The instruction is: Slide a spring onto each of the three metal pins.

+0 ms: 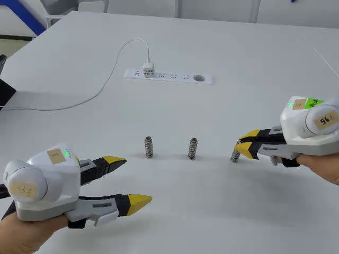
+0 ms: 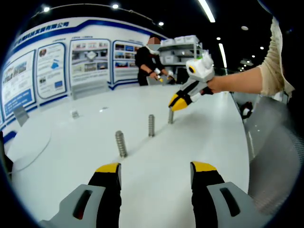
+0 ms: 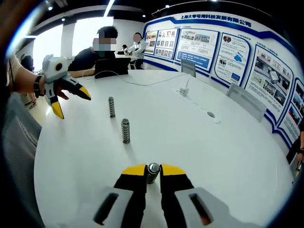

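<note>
Three springs stand in a row on the white table (image 1: 212,47), each on an upright pin: the left spring (image 1: 149,147), the middle spring (image 1: 192,148) and the right spring (image 1: 235,155). My right gripper (image 1: 245,143) reaches in from the right. In the right gripper view its yellow tips (image 3: 148,170) are shut on the top of the right spring (image 3: 152,172). The other two springs (image 3: 125,130) (image 3: 111,107) stand beyond it. My left gripper (image 1: 127,180) hovers open near the front edge, short of the left spring (image 2: 121,143), with nothing between its jaws (image 2: 156,167).
A white power strip (image 1: 168,76) with a plug and a cable (image 1: 106,79) lies at the back of the table. People sit at the far side (image 3: 102,52). A display wall (image 2: 71,61) stands behind. The table's left edge (image 1: 32,42) is in the head view.
</note>
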